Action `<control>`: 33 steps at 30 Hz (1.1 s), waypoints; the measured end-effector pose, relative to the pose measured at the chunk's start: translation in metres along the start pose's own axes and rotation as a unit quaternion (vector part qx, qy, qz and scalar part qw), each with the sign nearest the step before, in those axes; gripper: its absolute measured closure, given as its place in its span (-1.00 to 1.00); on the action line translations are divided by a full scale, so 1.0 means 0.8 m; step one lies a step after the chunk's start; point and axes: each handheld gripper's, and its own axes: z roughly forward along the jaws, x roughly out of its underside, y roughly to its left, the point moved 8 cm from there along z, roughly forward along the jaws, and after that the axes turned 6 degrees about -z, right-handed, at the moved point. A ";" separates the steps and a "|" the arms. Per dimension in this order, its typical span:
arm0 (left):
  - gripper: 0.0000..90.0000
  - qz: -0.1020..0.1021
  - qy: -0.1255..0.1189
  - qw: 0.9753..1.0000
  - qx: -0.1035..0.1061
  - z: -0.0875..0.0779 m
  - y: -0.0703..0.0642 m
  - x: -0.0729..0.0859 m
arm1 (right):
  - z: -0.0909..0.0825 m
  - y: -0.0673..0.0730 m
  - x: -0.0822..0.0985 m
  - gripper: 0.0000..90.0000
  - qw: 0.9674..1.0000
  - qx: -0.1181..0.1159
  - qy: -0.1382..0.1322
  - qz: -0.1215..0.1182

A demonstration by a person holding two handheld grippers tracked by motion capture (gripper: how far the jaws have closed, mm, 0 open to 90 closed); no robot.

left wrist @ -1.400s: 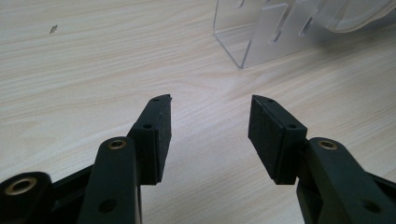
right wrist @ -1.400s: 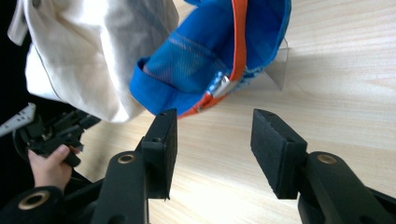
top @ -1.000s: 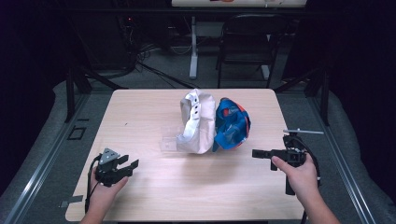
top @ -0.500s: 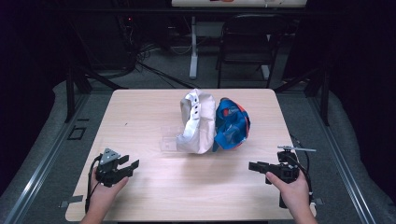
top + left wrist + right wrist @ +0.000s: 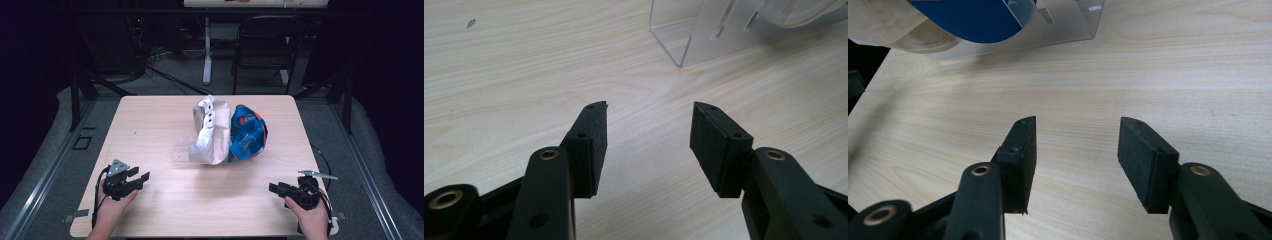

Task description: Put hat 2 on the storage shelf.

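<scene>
A: We see the left hand-held gripper point(image 5: 140, 178) low at the near-left of the table point(image 5: 150, 120), jaws spread, nothing between them.

B: Same for the right hand-held gripper point(image 5: 273, 188), near right, spread and empty.

A: The white cap point(image 5: 210, 131) and blue cap point(image 5: 247, 132) sit mid-table, touching, on a clear plastic stand point(image 5: 181, 150), well apart from both.

B: We see marks on the blue cap, too small to read.

Lab or studio: dark surroundings, floor cables point(image 5: 165, 75), folding chair point(image 5: 262, 47), lone wooden table point(image 5: 150, 120).
</scene>
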 end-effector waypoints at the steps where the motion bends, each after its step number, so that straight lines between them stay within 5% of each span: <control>1: 0.10 0.002 0.000 1.000 0.000 0.000 0.000 0.000 | -0.001 0.000 0.001 0.10 1.000 0.000 0.000 -0.001; 15: 0.10 0.007 0.010 1.000 0.006 0.006 -0.006 0.004 | 0.010 0.003 0.012 0.11 0.999 0.007 -0.025 -0.044; 33: 0.10 0.015 0.017 1.000 0.022 0.013 -0.020 0.008 | 0.016 -0.015 0.014 0.07 0.998 0.031 -0.035 -0.039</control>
